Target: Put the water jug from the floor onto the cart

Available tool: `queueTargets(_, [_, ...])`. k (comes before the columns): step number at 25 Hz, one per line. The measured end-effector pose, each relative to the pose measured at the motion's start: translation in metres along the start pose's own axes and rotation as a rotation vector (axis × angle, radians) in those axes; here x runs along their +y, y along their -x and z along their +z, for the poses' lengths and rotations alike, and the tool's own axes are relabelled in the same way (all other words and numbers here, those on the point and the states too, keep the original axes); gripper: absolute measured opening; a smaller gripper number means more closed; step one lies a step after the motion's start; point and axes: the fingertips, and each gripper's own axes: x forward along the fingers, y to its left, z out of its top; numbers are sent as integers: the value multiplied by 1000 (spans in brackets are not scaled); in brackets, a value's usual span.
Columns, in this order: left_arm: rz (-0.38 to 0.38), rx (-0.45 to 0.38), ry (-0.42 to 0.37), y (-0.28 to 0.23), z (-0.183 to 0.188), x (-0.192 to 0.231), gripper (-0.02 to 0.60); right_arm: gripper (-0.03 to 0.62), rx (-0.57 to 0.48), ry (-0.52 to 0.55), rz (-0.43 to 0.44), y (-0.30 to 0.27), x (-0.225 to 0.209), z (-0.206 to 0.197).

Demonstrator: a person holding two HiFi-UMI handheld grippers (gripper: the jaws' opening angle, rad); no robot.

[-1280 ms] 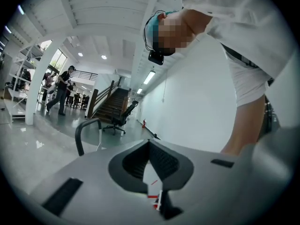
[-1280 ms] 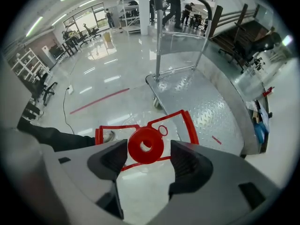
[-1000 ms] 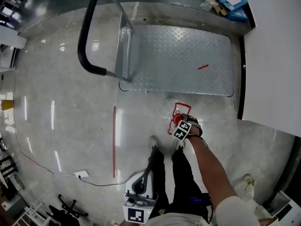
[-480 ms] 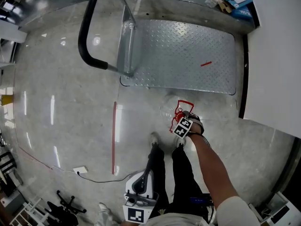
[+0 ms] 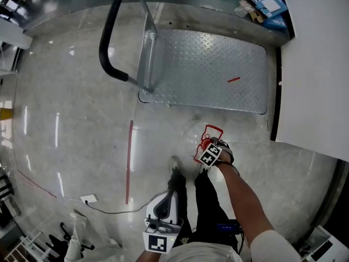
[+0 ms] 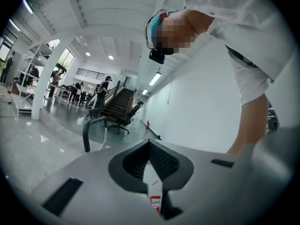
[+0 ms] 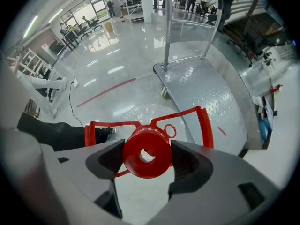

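The water jug [image 5: 192, 129] is clear plastic with a red cap [image 7: 146, 153] and a red carry frame [image 7: 187, 118]. It stands on the floor just in front of the cart's steel deck [image 5: 207, 64]. My right gripper [image 5: 208, 146] points straight down over it. In the right gripper view its two jaws sit wide apart and press on both sides of the cap. My left gripper [image 5: 170, 198] is held low by my legs, well away from the jug, with its jaws shut on nothing [image 6: 151, 146].
The cart's black push handle [image 5: 112, 37] rises at the deck's left end. A red tape line [image 5: 129, 160] runs along the floor to my left. A white wall block [image 5: 316, 64] borders the right side. Blue boxes [image 5: 264, 1] lie beyond the cart. A cable with a socket [image 5: 87, 199] trails at lower left.
My right gripper has stayed over the jug's cap and shifted only slightly. The left gripper has kept its place.
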Motion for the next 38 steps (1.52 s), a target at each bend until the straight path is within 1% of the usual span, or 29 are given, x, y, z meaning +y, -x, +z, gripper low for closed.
queueTargets(3, [-16, -28, 2, -1, 17, -1, 3, 302, 3, -33, 9, 31, 4, -4])
queueTargets(6, [-36, -50, 12, 1, 38, -4, 3, 302, 20, -41, 27, 69, 5, -3])
queueTargets(10, [-56, -109, 21, 3, 74, -5, 3, 302, 34, -52, 44, 117, -6, 8])
queueTargets(12, [-72, -137, 20, 5, 92, -4, 3, 302, 30, -64, 38, 138, -18, 20])
queueTargets(15, [-89, -170, 8, 8, 112, -2, 3, 302, 27, -42, 16, 166, -37, 40])
queueTargets(21, [-88, -194, -11, -3, 131, 7, 3, 302, -43, -34, -51, 207, -90, 92])
queueTargets(25, [-71, -201, -20, -25, 138, 13, 3, 302, -86, -19, -76, 217, -131, 128])
queueTargets(28, [-48, -196, -43, -46, 141, 20, 3, 302, -109, -7, -68, 217, -163, 155])
queueTargets(32, [-2, -187, -65, -75, 141, 36, 3, 302, -108, 20, -43, 202, -202, 190])
queueTargets(35, [34, -181, -63, -95, 140, 49, 3, 302, -100, 68, -32, 191, -229, 220])
queueTargets(38, [63, -153, -63, -109, 135, 61, 3, 302, -86, 127, -30, 180, -252, 248])
